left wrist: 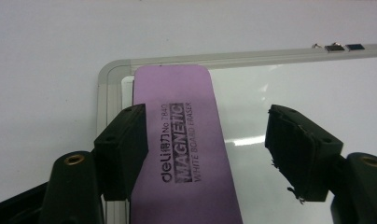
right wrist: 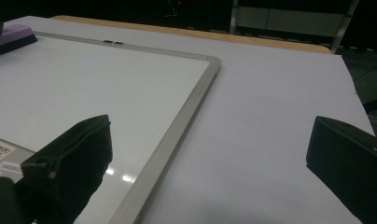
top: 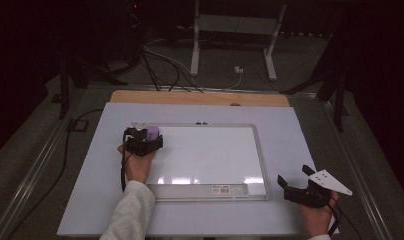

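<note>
A purple magnetic whiteboard eraser (left wrist: pixel 177 154) lies at the far left corner of the framed whiteboard (top: pixel 210 155), and it is also seen from the side (right wrist: pixel 9 35). My left gripper (top: pixel 142 134) hangs over that corner with the eraser (top: pixel 153 132) between its jaws. In the left gripper view the left pad (left wrist: pixel 123 149) sits against the eraser's edge, while the right pad (left wrist: pixel 298 149) stands well clear of it over bare board (left wrist: pixel 294 88). My right gripper (top: pixel 293 174) rests wide open off the board's near right corner, holding nothing between its jaws (right wrist: pixel 210 154).
The whiteboard (right wrist: pixel 84 79) lies on a white sheet (top: pixel 290 130) covering the table, with a wooden edge (top: pixel 200 97) at the far side. A labelled pen tray (top: pixel 200 190) runs along the board's near edge. Cables and white stand legs (top: pixel 195 50) are on the floor beyond.
</note>
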Demonstrator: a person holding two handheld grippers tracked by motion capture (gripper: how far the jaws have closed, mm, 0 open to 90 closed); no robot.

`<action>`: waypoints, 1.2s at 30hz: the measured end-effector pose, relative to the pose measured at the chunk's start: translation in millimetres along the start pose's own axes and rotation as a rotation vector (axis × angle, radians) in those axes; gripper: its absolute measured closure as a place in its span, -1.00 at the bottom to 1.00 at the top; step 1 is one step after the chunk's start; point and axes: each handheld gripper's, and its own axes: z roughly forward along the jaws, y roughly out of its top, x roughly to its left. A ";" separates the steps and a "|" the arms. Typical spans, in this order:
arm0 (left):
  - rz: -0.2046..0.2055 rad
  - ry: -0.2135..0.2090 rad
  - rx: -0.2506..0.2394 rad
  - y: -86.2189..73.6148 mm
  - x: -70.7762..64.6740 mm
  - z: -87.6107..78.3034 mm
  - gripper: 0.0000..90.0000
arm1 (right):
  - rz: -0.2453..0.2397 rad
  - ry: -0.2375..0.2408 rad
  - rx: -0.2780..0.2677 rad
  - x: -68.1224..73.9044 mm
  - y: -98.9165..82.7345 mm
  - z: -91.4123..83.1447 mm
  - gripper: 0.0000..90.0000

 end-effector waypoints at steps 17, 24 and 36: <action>-0.093 -0.037 0.008 3.1 21.2 -4.5 0.13 | -0.002 0.000 0.001 0.5 0.2 0.4 -0.99; -0.077 -0.006 0.026 3.7 24.4 -3.1 -0.03 | 0.001 0.000 0.001 -0.1 0.0 -0.2 -0.99; -0.118 -0.031 0.036 2.9 31.8 -2.1 -0.01 | -0.003 0.001 0.005 1.1 -0.3 1.5 -0.99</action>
